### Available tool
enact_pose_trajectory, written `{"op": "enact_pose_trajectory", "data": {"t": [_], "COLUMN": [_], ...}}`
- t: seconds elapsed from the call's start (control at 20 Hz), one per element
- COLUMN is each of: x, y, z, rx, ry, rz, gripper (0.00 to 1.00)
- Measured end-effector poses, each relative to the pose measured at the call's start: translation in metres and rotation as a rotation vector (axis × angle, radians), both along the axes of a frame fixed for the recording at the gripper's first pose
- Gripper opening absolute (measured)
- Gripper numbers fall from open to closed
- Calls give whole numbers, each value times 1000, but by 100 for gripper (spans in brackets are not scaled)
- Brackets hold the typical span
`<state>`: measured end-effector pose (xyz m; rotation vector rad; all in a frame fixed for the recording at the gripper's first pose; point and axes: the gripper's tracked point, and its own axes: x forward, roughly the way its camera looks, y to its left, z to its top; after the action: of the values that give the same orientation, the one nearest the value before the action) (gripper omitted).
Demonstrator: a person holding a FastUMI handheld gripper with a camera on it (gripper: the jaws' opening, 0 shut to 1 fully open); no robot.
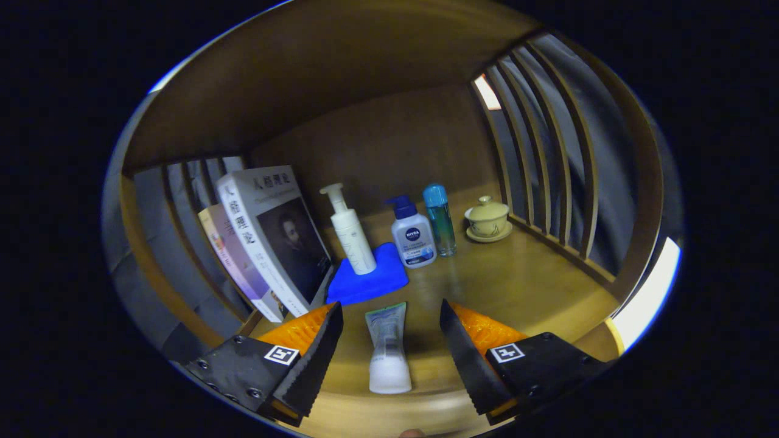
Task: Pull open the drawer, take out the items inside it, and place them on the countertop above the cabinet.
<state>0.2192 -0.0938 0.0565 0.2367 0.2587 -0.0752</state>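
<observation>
Tongs (389,340) stand spread wide, with a tube (388,350) lying on the wooden table (523,286) between the two fingers, touched by neither. The tube's cap end points back toward the camera and its flat crimped end points away. Just ahead of it lies a folded blue cloth (368,281), and a white pump bottle (352,234) stands upright on that cloth. Beside the cloth stands a shorter pump bottle (412,238) with a dark blue top, then a slim blue bottle (440,220). Farther off sits a lidded cup (487,218) on its saucer. Two books (268,237) lean against the slatted side wall (182,243), their lower corners hidden behind one finger. Slats (548,152) close the other side too.
</observation>
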Motion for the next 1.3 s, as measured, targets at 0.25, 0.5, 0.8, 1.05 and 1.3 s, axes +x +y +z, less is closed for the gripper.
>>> {"op": "enact_pose_trajectory", "data": {"t": [0.25,0.5,0.8,1.05,1.3], "x": [-70,-124,-180,-213,-233], "y": [10,23,47,65,76], "z": [21,13,-9,-38,-71], "rx": [-138,-204,-265,-262,-237], "ry": [-165,-216,-274,-268,-233], "rz": [11,6,23,33,25], "gripper": [98,98,98,98,98]}}
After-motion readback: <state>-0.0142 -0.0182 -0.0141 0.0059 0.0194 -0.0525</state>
